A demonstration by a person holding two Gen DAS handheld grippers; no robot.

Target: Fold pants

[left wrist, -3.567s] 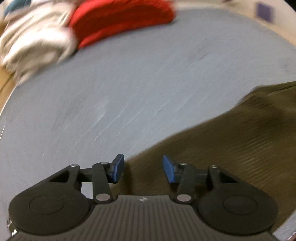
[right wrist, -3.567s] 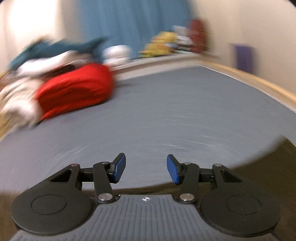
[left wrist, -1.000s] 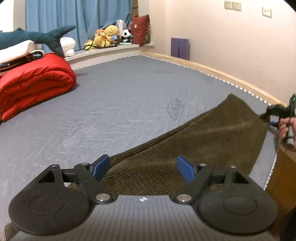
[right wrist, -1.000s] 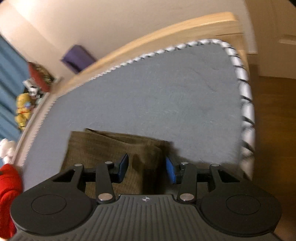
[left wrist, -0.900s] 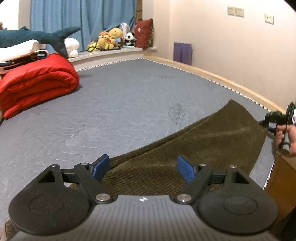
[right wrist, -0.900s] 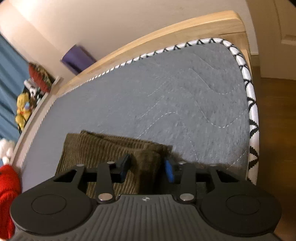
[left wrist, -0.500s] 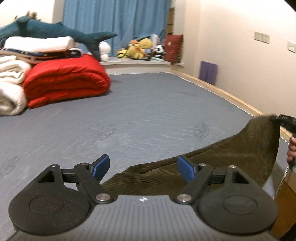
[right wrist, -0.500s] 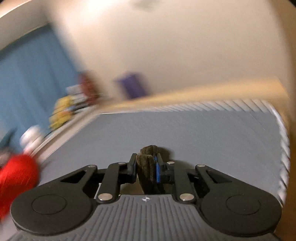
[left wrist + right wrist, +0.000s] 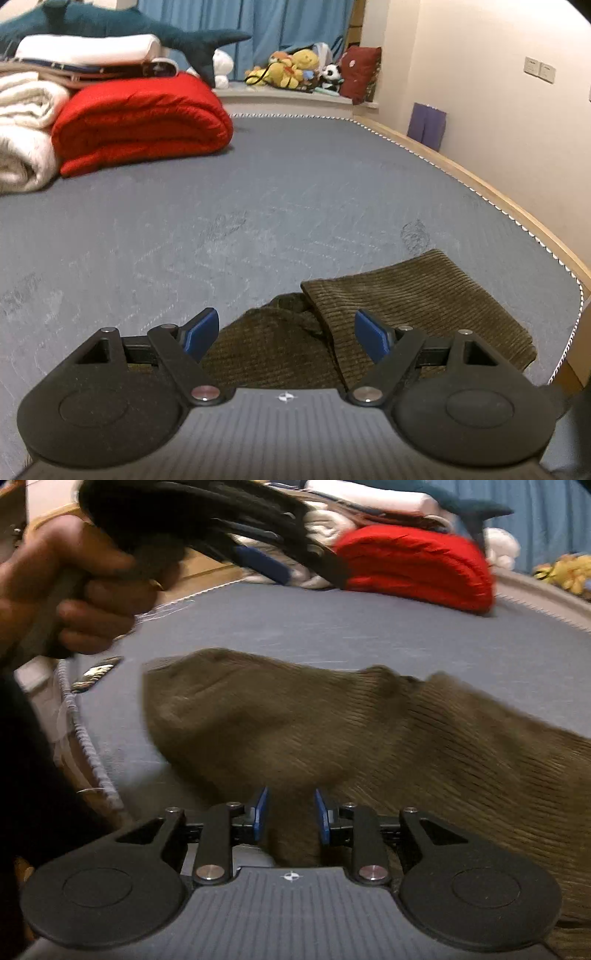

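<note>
The olive-brown corduroy pants [image 9: 413, 295] lie on the grey mattress [image 9: 258, 192] near its front right corner, with one end folded back over the rest. My left gripper [image 9: 286, 332] is open and empty just above the pants' near part. In the right wrist view the pants [image 9: 332, 731] spread across the mattress. My right gripper [image 9: 290, 814] has its jaws partly apart, with a fold of the pants between the blue pads. The left gripper [image 9: 258, 561] also shows there, held in a hand at the upper left.
A red folded quilt [image 9: 140, 118], white blankets [image 9: 22, 122] and a plush shark [image 9: 122, 22] lie at the far left. Stuffed toys [image 9: 291, 70] sit on the window ledge. The wooden bed frame [image 9: 498, 199] runs along the right edge.
My right gripper carried the pants' far end over toward the left gripper, folding the pants, and its jaws have eased apart. The left gripper stayed open and rose slightly.
</note>
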